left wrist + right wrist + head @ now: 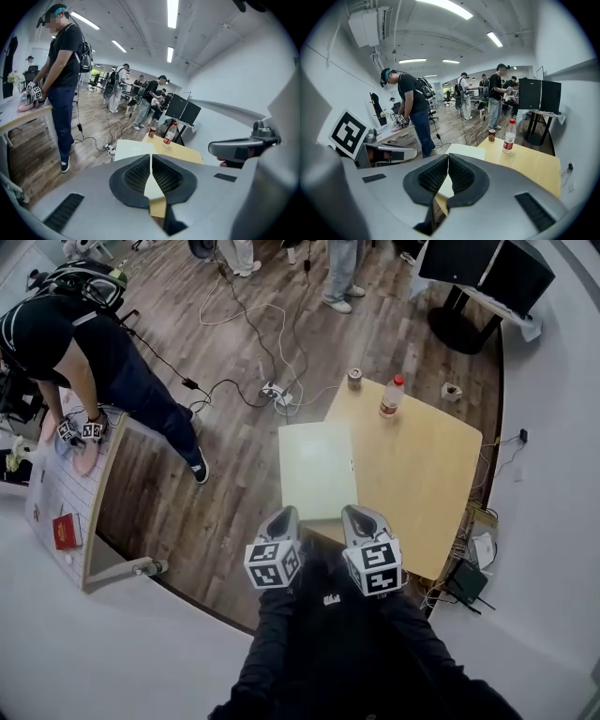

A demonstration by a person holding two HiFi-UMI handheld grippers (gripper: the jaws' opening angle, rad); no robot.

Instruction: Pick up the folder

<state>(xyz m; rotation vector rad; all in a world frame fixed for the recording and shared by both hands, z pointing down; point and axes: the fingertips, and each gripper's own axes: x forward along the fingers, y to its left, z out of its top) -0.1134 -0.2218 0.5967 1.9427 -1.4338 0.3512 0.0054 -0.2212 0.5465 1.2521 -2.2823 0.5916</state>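
A pale, flat folder (317,470) lies on the near left part of the wooden table (422,474), its left side hanging over the table's edge. My left gripper (284,515) and right gripper (361,512) hover side by side just short of the folder's near edge, not touching it. Both are shut with nothing between their jaws. In the left gripper view the closed tips (151,157) point at the folder (133,149). The right gripper view shows its closed tips (448,157) aimed at the folder (466,151) as well.
A red-capped bottle (391,397) and a can (354,378) stand at the table's far edge. Cables and a power strip (272,390) lie on the floor beyond. A person (94,362) works at another table on the left. A black monitor stand (469,296) is far right.
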